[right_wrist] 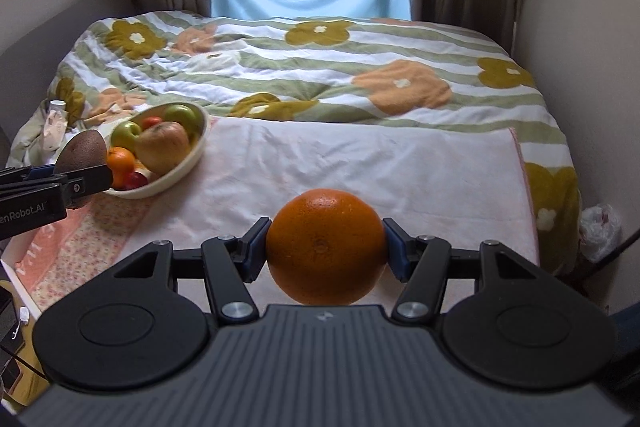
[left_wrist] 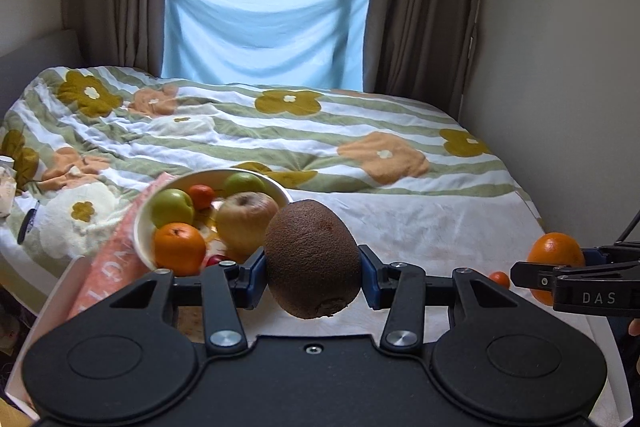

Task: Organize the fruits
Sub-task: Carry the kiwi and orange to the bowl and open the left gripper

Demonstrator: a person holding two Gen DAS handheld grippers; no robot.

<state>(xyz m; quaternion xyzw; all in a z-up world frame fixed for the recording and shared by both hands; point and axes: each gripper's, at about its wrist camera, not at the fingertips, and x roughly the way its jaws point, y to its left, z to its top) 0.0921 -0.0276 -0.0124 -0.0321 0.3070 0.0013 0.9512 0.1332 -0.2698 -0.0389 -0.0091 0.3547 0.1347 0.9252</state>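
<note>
My left gripper (left_wrist: pixel 313 269) is shut on a brown kiwi (left_wrist: pixel 312 259), held in the air above the white cloth. My right gripper (right_wrist: pixel 326 253) is shut on a large orange (right_wrist: pixel 326 247), also lifted off the cloth. Each view catches the other gripper at its edge: the orange (left_wrist: pixel 554 253) at the right, the kiwi (right_wrist: pixel 82 149) at the left. A cream bowl (right_wrist: pixel 192 157) on the bed's left side holds two green apples (left_wrist: pixel 172 207), a yellowish apple (left_wrist: pixel 244 219), small oranges (left_wrist: pixel 178 247) and a red fruit (right_wrist: pixel 135 181). A small orange fruit (left_wrist: pixel 500 279) lies on the cloth.
The bed wears a flowered striped duvet (right_wrist: pixel 360 67), with a white cloth (right_wrist: pixel 360 163) spread over its near part. A pink patterned cloth (right_wrist: pixel 76 243) lies at the near left. Walls close in on the right; curtains and a blue sheet hang behind. A plastic bag (right_wrist: pixel 600 227) sits beside the bed.
</note>
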